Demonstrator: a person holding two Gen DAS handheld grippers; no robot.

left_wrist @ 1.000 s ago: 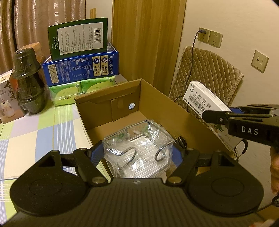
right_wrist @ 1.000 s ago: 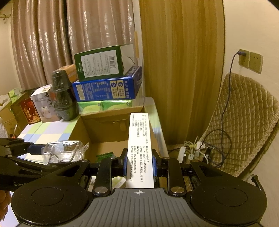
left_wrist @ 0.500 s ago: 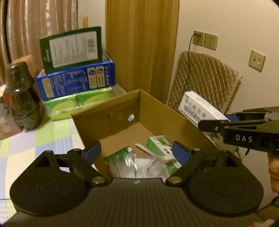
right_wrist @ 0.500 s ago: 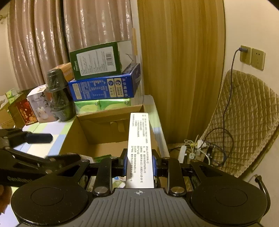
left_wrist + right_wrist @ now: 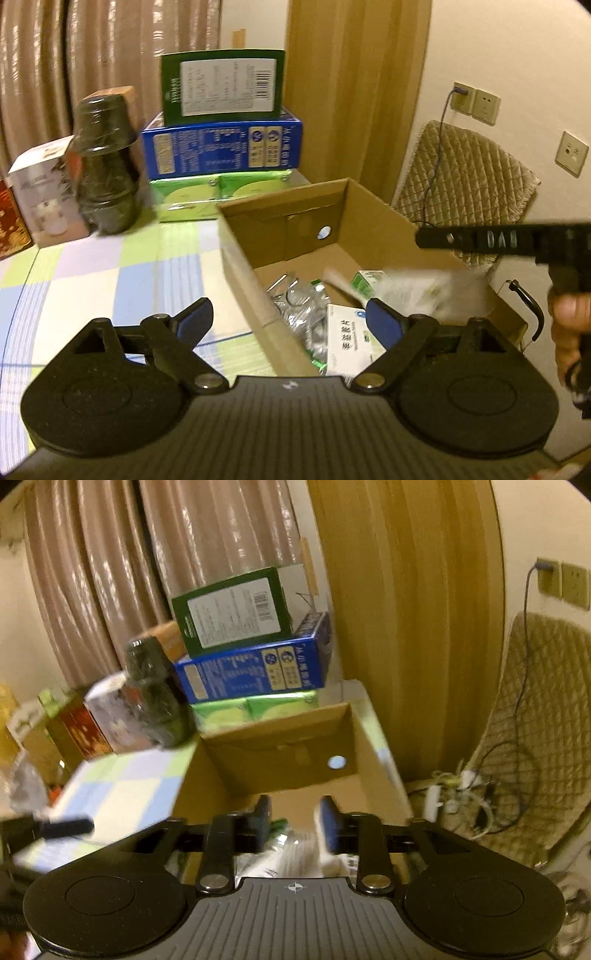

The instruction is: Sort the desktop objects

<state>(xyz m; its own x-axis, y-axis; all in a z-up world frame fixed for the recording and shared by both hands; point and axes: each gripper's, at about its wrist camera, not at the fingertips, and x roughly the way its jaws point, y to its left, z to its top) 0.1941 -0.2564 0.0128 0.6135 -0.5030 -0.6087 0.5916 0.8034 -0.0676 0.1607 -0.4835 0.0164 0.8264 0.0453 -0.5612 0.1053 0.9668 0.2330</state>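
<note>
An open cardboard box (image 5: 280, 199) stands on the table's right side. Inside lie a clear plastic pack (image 5: 299, 306) and a white medicine box with green print (image 5: 351, 343). A long white box (image 5: 413, 291) shows as a blur over the box's right half, free of any fingers. My left gripper (image 5: 290, 321) is open and empty above the box's near left wall. My right gripper (image 5: 295, 819) is open and empty over the cardboard box (image 5: 277, 720); in the left wrist view the right gripper (image 5: 498, 240) is held by a hand at the right.
Behind the carton, a green box (image 5: 221, 88) tops a blue box (image 5: 221, 151) and green packs. A dark jar (image 5: 105, 173) and small cartons stand at back left on the checked tablecloth (image 5: 110, 269). A quilted chair (image 5: 461, 170) and floor cables (image 5: 461, 797) are at right.
My left gripper opened and the clear plastic pack dropped into the cardboard box. My right gripper then opened and let go of the long white box, which is falling into the carton.
</note>
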